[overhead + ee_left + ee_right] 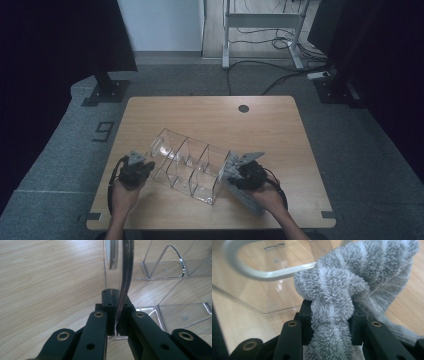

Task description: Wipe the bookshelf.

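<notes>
Your right gripper (239, 172) has its jaws clamped on a grey cloth (332, 302) at the clear organiser's (187, 165) near end — its long axis runs away up-left across the bench (280, 130), where your left gripper (142, 167) pinches its wall.

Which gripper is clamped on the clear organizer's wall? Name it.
The left gripper: its jaws pinch the thin wall of the clear organizer. The right gripper grips a grey cloth instead.

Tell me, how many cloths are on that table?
1. A grey fluffy cloth, bunched in the right gripper beside the clear organizer at the table's near right.
</notes>
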`<control>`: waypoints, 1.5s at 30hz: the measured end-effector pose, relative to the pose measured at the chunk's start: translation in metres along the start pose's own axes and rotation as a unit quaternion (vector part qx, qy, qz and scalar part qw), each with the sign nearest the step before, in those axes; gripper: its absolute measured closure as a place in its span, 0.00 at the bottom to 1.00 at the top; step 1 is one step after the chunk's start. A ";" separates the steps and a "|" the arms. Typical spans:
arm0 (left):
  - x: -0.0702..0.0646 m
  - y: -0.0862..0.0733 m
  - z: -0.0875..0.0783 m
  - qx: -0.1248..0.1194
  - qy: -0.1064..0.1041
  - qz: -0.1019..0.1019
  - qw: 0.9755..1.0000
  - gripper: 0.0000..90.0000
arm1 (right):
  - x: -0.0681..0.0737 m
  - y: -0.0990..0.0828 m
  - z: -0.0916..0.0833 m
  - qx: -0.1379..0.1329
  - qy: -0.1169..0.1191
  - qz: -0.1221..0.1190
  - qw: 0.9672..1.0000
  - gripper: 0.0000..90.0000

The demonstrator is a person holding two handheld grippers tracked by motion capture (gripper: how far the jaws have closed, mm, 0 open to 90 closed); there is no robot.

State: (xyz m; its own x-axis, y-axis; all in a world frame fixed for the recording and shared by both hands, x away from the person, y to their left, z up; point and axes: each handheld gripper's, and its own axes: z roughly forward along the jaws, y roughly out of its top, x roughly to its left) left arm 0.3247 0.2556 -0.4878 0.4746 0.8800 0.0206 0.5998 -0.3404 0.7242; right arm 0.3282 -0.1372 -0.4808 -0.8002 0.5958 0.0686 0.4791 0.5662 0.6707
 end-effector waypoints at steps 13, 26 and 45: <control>-0.001 0.000 0.000 -0.001 0.001 -0.001 1.000 0.97 | -0.028 0.007 0.006 0.002 -0.033 0.025 0.999 0.70; -0.002 0.000 0.001 -0.001 0.003 -0.002 1.000 0.97 | -0.030 0.003 0.023 0.030 -0.040 0.016 0.999 0.70; -0.005 0.001 0.002 0.001 0.014 -0.019 1.000 0.97 | -0.026 -0.003 0.037 0.051 -0.040 0.008 0.998 0.69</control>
State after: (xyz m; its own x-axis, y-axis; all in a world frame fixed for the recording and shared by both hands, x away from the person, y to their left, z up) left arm 0.3240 0.2508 -0.4887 0.4328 0.9014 0.0129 0.6182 -0.3071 0.7235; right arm 0.3609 -0.1332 -0.5114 -0.7623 0.6470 0.0165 0.5296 0.6090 0.5904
